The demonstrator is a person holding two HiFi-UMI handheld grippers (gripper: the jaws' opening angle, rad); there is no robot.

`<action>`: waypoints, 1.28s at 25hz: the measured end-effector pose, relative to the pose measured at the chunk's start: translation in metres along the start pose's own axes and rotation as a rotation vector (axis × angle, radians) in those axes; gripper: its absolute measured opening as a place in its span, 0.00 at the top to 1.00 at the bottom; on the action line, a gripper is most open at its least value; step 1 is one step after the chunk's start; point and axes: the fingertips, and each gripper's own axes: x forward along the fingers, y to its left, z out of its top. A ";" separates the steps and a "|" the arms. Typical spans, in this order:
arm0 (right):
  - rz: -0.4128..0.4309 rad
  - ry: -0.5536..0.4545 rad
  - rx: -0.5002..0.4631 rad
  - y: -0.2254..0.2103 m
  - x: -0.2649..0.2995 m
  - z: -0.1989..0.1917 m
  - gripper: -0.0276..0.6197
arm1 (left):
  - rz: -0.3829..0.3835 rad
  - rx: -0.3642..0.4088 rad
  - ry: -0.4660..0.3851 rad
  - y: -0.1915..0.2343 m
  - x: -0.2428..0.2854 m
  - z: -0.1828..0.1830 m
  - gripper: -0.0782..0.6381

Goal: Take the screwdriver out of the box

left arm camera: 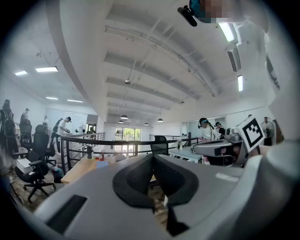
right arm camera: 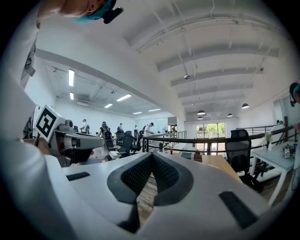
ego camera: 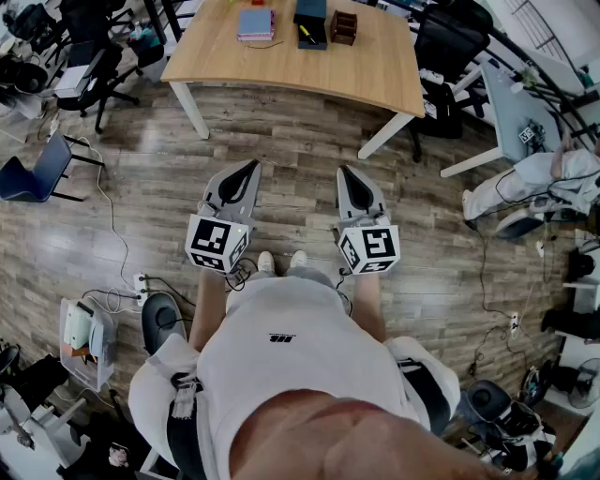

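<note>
The grey left gripper (ego camera: 251, 167) and grey right gripper (ego camera: 344, 172) each have jaws pressed together on nothing, well short of the light wooden table (ego camera: 375, 75). On the table, the open dark rectangular box (ego camera: 319, 40) holds the yellow-handled screwdriver (ego camera: 306, 34).

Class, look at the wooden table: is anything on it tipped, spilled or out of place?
Nothing stands out. The notebook, dark box and brown holder sit flat in a row on the table, with nothing spilled or tipped.
</note>
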 end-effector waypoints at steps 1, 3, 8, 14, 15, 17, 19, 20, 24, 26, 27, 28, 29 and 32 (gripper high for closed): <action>0.002 -0.002 0.002 0.004 0.001 -0.001 0.96 | -0.002 0.000 0.001 0.002 -0.002 -0.001 0.89; 0.006 -0.004 0.005 0.012 0.004 -0.003 0.96 | -0.006 0.001 0.003 0.006 -0.006 -0.003 0.89; 0.003 0.008 -0.004 0.026 0.018 -0.007 0.96 | -0.019 0.006 0.004 0.020 -0.010 -0.008 0.89; 0.001 0.021 -0.005 0.031 0.031 -0.017 0.96 | -0.024 -0.005 -0.013 0.034 -0.005 -0.014 0.89; 0.000 0.025 -0.003 0.031 0.033 -0.018 0.96 | -0.024 -0.004 -0.013 0.036 -0.003 -0.015 0.89; 0.004 0.032 0.001 0.030 0.039 -0.021 0.96 | -0.022 -0.003 -0.008 0.040 0.001 -0.016 0.89; 0.008 0.039 0.004 0.030 0.045 -0.023 0.96 | -0.021 -0.006 -0.002 0.045 0.005 -0.017 0.89; 0.009 0.042 0.004 0.028 0.048 -0.024 0.96 | -0.022 -0.007 0.001 0.047 0.009 -0.018 0.89; 0.013 0.044 -0.006 0.013 0.069 -0.025 0.96 | -0.029 0.000 0.001 0.056 0.032 -0.017 0.89; 0.016 0.041 -0.008 0.002 0.081 -0.026 0.96 | -0.030 0.007 -0.003 0.061 0.047 -0.017 0.89; 0.017 0.039 -0.007 -0.003 0.088 -0.027 0.96 | -0.029 0.008 -0.003 0.064 0.055 -0.018 0.89; 0.020 0.038 -0.007 -0.009 0.095 -0.028 0.96 | -0.027 0.008 -0.003 0.067 0.064 -0.019 0.89; 0.023 0.039 -0.006 -0.015 0.102 -0.028 0.96 | -0.026 0.005 -0.003 0.070 0.072 -0.020 0.89; 0.031 0.042 -0.003 -0.033 0.124 -0.028 0.96 | -0.025 0.003 0.001 0.079 0.098 -0.020 0.89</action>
